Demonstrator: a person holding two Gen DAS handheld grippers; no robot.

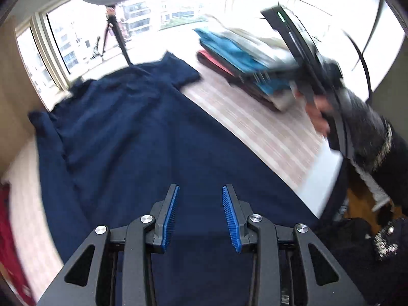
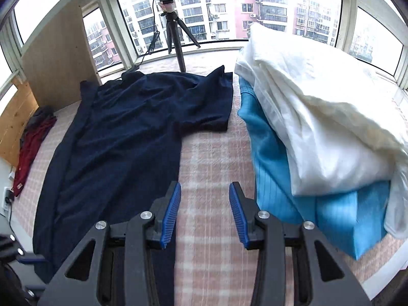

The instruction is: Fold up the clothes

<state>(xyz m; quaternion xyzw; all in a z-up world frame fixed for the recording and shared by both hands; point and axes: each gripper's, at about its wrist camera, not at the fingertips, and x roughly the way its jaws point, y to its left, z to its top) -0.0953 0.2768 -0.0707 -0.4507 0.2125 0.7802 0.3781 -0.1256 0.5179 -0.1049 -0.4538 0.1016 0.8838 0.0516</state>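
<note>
Across the centre and left of both frames, on the pink checked bedcover (image 2: 211,153): dark navy T-shirt (image 2: 122,137) spread flat. Over it, left gripper (image 1: 200,216), blue-padded, spread wide, empty. Right gripper (image 2: 204,214) likewise gaping above bare bedcover beside the folded blue-and-white stack (image 2: 318,140).

Navy shirt (image 2: 122,132) lies spread flat, rumpled, on the checked bedcover (image 2: 209,153).
</note>
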